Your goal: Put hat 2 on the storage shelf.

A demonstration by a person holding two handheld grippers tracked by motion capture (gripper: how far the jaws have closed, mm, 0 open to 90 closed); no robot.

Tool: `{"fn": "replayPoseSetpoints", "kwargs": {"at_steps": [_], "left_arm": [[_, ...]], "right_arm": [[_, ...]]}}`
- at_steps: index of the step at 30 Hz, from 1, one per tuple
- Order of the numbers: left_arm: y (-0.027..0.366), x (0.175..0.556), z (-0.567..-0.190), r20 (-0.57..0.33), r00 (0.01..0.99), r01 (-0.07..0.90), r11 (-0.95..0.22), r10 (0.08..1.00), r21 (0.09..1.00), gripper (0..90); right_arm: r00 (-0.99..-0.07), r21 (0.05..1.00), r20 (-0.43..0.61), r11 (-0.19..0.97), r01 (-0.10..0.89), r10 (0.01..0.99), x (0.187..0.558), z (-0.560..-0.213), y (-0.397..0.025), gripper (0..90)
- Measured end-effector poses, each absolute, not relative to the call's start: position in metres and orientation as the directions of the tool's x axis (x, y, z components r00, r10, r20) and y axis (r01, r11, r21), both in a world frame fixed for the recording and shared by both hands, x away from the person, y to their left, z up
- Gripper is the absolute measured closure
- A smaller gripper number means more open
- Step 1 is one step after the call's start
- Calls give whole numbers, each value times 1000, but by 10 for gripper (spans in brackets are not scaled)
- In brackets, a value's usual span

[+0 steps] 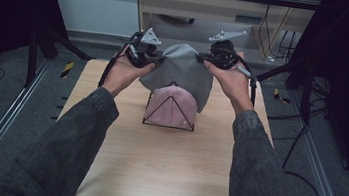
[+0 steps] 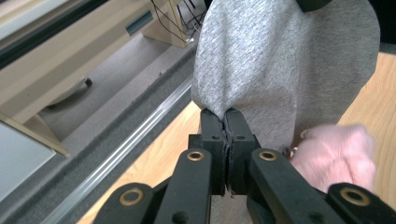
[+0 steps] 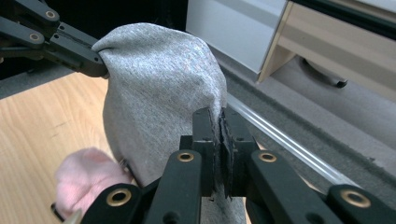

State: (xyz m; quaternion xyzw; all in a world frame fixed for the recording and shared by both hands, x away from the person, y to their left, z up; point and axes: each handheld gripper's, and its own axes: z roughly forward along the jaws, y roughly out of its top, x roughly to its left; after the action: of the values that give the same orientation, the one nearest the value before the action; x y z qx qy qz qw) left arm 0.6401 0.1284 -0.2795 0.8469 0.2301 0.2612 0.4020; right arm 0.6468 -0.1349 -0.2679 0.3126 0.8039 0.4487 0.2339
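You've got both hand-held grippers, left (image 1: 158,60) and right (image 1: 200,58), clamped on the grey hat (image 1: 183,71), lifted over the pink hat (image 1: 173,105) on the wire rack (image 1: 156,117); seating it remains.

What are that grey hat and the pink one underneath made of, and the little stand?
The grey hat looks like soft knit jersey: flecked, matte, draping in folds. The pink hat seems a fuzzier knit, though it is blurred up close. The stand looks like thin dark wire, probably metal. The table appears light wood or laminate, with visible grain.
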Motion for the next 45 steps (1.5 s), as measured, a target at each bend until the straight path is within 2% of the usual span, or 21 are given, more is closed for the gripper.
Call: {"fn": "replayPoseSetpoints", "kwargs": {"at_steps": [11,26,28,30,32,36,42,45], "left_arm": [[131,626,-313,229,766,223,-582,600,782,886],[137,624,-338,183,768,280,-579,614,766,885],[140,624,-341,174,768,288,-575,616,766,862],[143,621,-341,162,754,293,-547,637,784,780],[147,617,-340,154,750,289,-530,643,797,743],[153,607,-334,166,735,283,-520,657,806,675],[162,591,-324,173,713,270,-493,680,827,579],[167,580,-321,195,704,256,-500,683,827,497]], "right_arm": [[-705,848,-66,412,333,706,636,-306,-131,859],[-712,842,-40,408,354,701,638,-331,-123,850],[-708,843,-33,400,359,706,638,-332,-123,777],[-702,849,-28,388,360,712,637,-331,-123,667],[-705,850,-20,383,361,709,632,-328,-122,566],[-677,871,-53,366,329,734,618,-322,-123,446],[-650,881,-63,349,320,757,600,-319,-131,370],[-643,878,-57,345,333,764,590,-323,-136,332]]}}
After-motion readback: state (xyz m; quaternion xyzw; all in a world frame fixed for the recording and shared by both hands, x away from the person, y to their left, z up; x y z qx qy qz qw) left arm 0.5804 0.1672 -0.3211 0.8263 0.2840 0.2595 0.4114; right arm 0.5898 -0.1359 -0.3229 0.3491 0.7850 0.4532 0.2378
